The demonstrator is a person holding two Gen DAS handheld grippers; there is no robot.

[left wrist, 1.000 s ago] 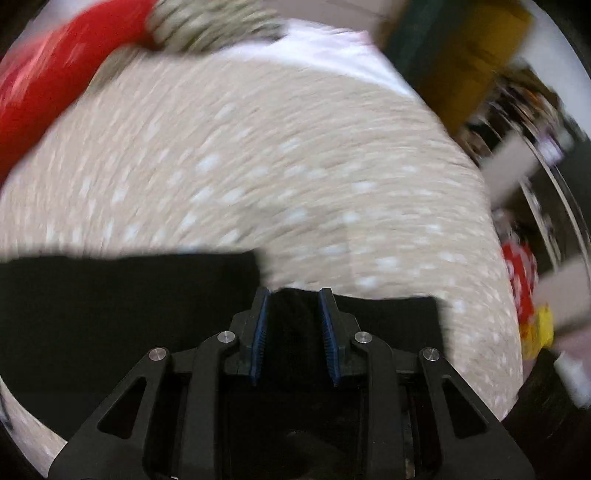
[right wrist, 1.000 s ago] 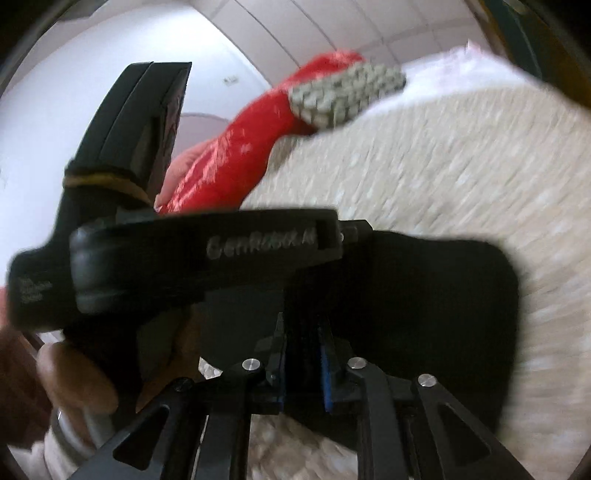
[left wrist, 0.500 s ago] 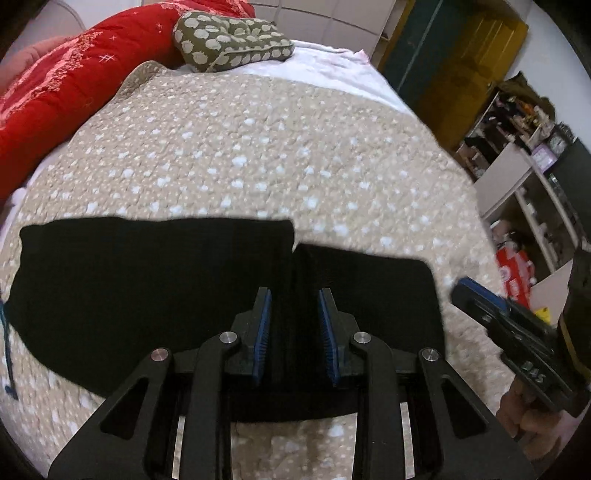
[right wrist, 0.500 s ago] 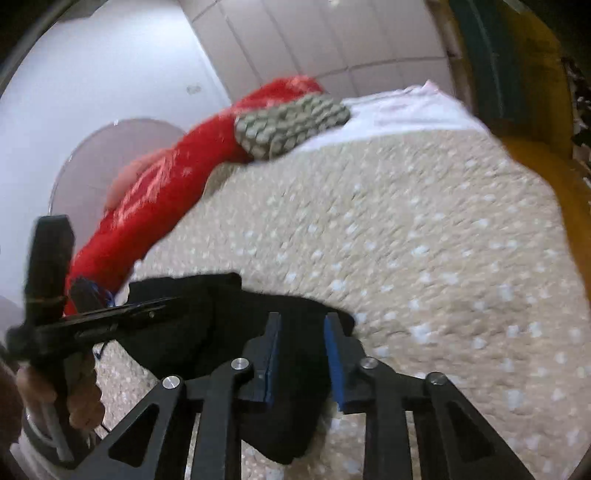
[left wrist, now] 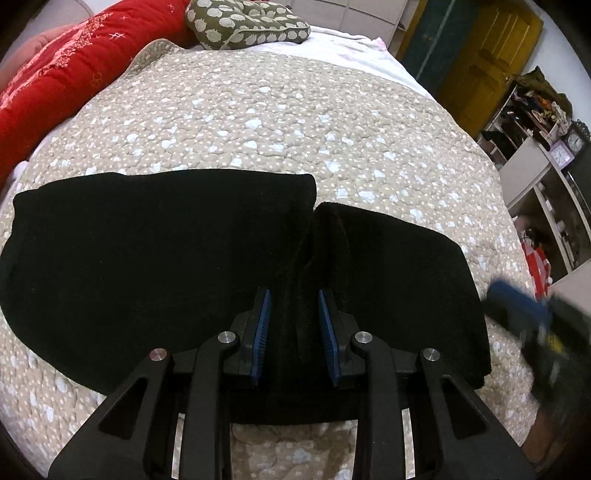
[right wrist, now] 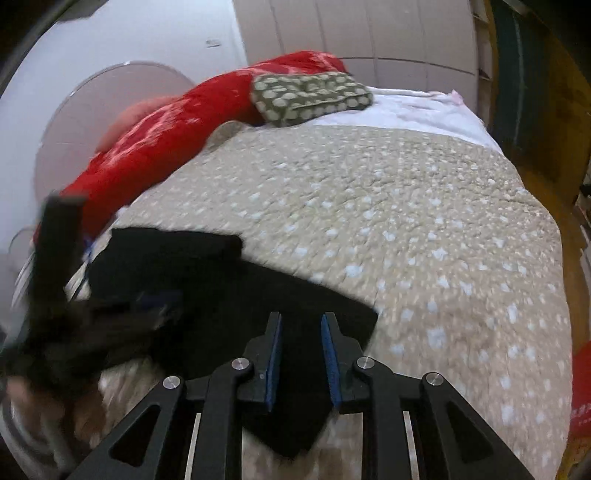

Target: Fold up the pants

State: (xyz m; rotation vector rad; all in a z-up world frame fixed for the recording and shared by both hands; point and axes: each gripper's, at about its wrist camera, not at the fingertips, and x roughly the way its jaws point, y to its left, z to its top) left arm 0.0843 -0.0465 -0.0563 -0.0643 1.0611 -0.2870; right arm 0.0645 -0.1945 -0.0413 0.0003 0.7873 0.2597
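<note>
Black pants [left wrist: 155, 251] lie flat across the near part of a beige spotted quilt, folded into two side-by-side panels with a crease between them. My left gripper [left wrist: 293, 295] is open and hovers over that crease near the front edge, with cloth seen between the fingers but not pinched. My right gripper [right wrist: 301, 319] is open over the right end of the pants [right wrist: 229, 295]. It also shows in the left wrist view [left wrist: 517, 306], blurred, beside the pants' right edge. The left gripper appears blurred at the left of the right wrist view [right wrist: 122, 306].
The quilt [left wrist: 295, 122] covers a bed. A red blanket [left wrist: 55, 81] and a green patterned pillow [left wrist: 247, 22] lie at the far end. Shelves and a yellow door [left wrist: 491, 59] stand to the right of the bed.
Both grippers have opened wider and pulled apart. The right gripper swung from beside the left one to the pants' right end. The pants now lie flat on the quilt.
</note>
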